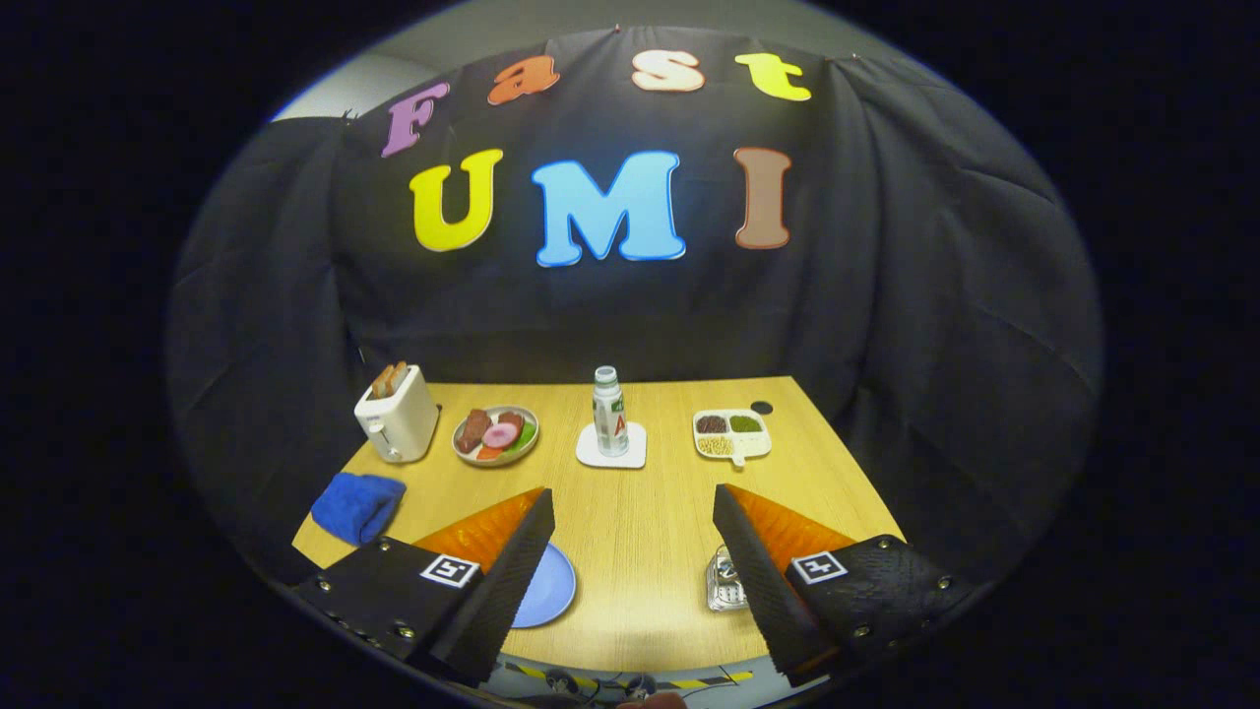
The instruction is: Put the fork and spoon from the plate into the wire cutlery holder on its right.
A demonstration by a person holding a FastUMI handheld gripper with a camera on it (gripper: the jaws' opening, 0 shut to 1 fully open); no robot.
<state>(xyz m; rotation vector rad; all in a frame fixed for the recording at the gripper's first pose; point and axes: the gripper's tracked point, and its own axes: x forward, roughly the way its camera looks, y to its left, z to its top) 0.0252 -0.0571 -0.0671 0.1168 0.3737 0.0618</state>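
One wooden table (630, 532) carries everything in front of me, set against the black cloth wall (935, 295). My gripper (630, 542) hangs above the near edge with its fingers spread wide apart, holding nothing; bare tabletop lies between them. The blue plate (551, 586) sits at the near edge, mostly hidden behind my left finger (502, 581); I cannot tell whether the fork and spoon are on it. The wire cutlery holder (724, 581) stands to the plate's right, partly hidden behind my right finger (763, 581). Beyond the fingers, along the far side, stand a white toaster (397, 414) with bread in its slots, a plate of food (495, 434), a bottle (609, 412) upright on a white coaster (612, 455), and a divided tray (731, 434) of grains. A blue cloth (357, 506) lies near the left finger, in front of the toaster.
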